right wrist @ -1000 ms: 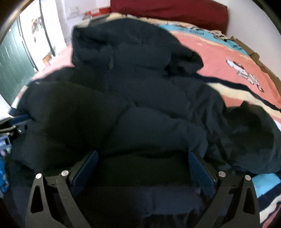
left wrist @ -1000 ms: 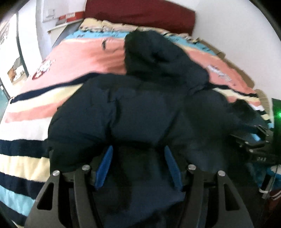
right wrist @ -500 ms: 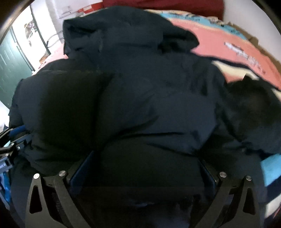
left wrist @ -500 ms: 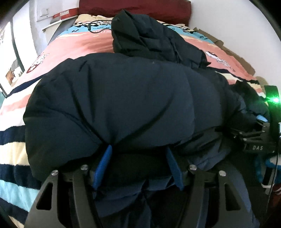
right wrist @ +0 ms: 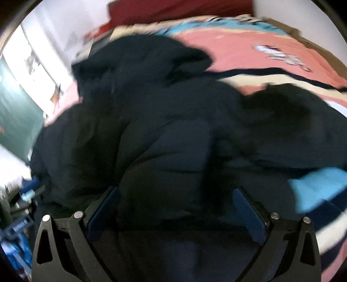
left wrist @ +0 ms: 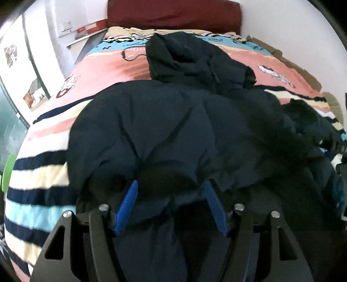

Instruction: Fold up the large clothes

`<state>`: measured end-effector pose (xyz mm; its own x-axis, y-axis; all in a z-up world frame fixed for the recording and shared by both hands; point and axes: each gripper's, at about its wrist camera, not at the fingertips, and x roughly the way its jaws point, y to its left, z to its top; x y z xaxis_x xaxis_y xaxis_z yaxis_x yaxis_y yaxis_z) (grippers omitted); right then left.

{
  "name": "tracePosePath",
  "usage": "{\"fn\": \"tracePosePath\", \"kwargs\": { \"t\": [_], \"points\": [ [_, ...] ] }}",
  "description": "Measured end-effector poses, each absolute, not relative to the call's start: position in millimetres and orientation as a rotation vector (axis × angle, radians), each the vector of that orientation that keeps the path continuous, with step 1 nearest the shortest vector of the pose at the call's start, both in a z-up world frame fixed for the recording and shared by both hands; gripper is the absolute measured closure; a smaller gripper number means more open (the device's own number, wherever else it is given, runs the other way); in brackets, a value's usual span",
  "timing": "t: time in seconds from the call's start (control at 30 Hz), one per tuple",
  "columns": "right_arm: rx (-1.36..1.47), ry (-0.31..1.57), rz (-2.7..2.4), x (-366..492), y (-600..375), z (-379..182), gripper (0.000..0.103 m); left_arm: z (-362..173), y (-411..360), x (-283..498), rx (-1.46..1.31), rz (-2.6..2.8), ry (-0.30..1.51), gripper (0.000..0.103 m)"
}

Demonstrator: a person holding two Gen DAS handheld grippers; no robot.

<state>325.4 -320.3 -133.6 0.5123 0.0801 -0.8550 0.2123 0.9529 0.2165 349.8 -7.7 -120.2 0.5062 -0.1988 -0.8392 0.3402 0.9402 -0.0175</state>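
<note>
A dark navy puffer jacket [left wrist: 151,130] lies across the striped bed cover [left wrist: 97,71], its hood [left wrist: 184,58] toward the headboard. The lower part is doubled over the body into a thick bulge. My left gripper [left wrist: 171,184] has a wad of the jacket's edge between its blue pads [left wrist: 128,201], which press on it from both sides. In the blurred right wrist view, the jacket [right wrist: 162,141] fills the wide gap of my right gripper [right wrist: 175,191], jaws closed on the thick fabric. A sleeve [right wrist: 292,112] lies off to the right.
A dark red headboard cushion [left wrist: 173,15] stands at the far end of the bed. A white wall runs along the right, with cardboard [left wrist: 303,73] wedged beside the mattress. On the left are a green door [right wrist: 13,121] and a shelf [left wrist: 86,36].
The jacket's lower part rose and swung over the body toward the hood, then settled lower and flatter. Both grippers travelled with it, fabric still between them. The right view tilted.
</note>
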Motion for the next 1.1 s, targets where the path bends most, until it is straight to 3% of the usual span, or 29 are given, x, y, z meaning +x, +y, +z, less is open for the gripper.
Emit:
{"fn": "tracePosePath", "kwargs": {
  "t": [0.3, 0.57, 0.8, 1.1],
  "points": [
    [0.498, 0.879, -0.241, 253, -442, -90, 0.001, -97, -5, 313, 0.090, -0.332, 0.975, 0.041],
    [0.561, 0.812, -0.502, 185, -585, -86, 0.001, -105, -5, 298, 0.035, -0.346, 0.994, 0.041],
    [0.683, 0.806, -0.700, 148, -681, -111, 0.001, -113, -2, 299, 0.006, -0.340, 1.015, 0.040],
    [1.000, 0.768, -0.714, 129, -726, -167, 0.011, -111, 1, 297, -0.022, -0.346, 1.011, 0.041]
  ]
}}
